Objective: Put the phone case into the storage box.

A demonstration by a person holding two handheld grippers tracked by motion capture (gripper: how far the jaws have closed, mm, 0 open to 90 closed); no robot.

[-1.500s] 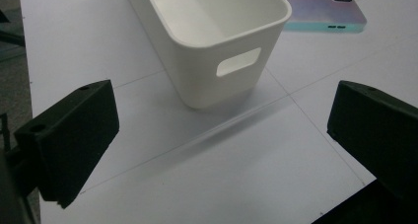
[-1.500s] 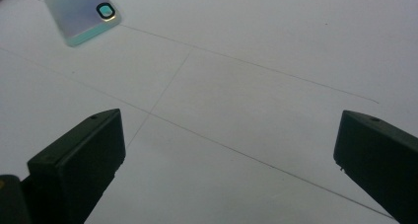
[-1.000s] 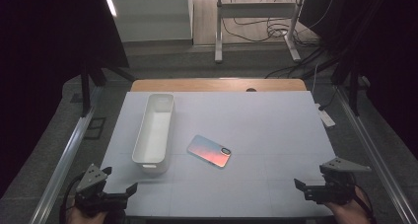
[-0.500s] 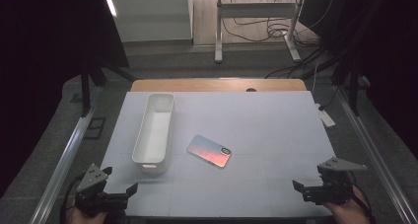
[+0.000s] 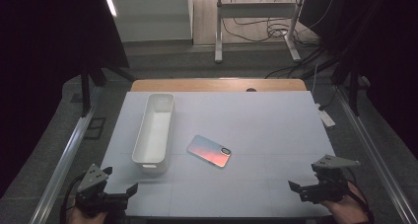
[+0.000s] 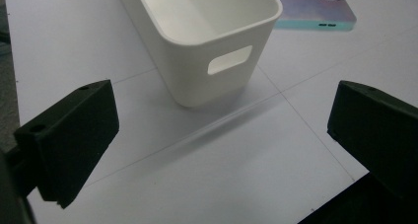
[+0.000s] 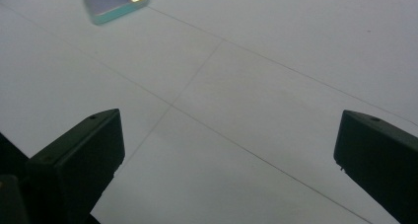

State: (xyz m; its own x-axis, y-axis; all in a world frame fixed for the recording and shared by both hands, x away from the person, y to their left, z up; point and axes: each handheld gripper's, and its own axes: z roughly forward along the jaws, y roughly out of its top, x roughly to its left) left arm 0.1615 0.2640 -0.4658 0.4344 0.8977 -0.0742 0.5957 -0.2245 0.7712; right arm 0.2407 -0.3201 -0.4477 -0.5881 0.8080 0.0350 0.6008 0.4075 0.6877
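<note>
the phone (image 5: 209, 151) lies flat, back side up, just below the centre of the high view, on the white tabletop (image 5: 266, 120). its long axis runs diagonally, from upper left down to lower right, with the camera cutout at the lower right end. its back shades from bluish at the upper left to orange-pink at the lower right, though the dim light makes the colours hard to judge. just left of it, apart from it, stands a white bin (image 5: 154, 127), long and narrow, its length running from the upper part of the frame down toward the lower left; the handle slot in its near end faces the left tongs.

the left tongs (image 5: 130, 190) sit at the lower left corner of the high view, held low in a hand (image 5: 86, 215) at the tabletop's near edge, jaws spread wide and pointing toward the bin's end. the right tongs (image 5: 295, 187) sit at the lower right, held in a hand (image 5: 345, 209), jaws likewise spread wide with nothing between them, aimed left toward the phone, well apart from it.
</note>
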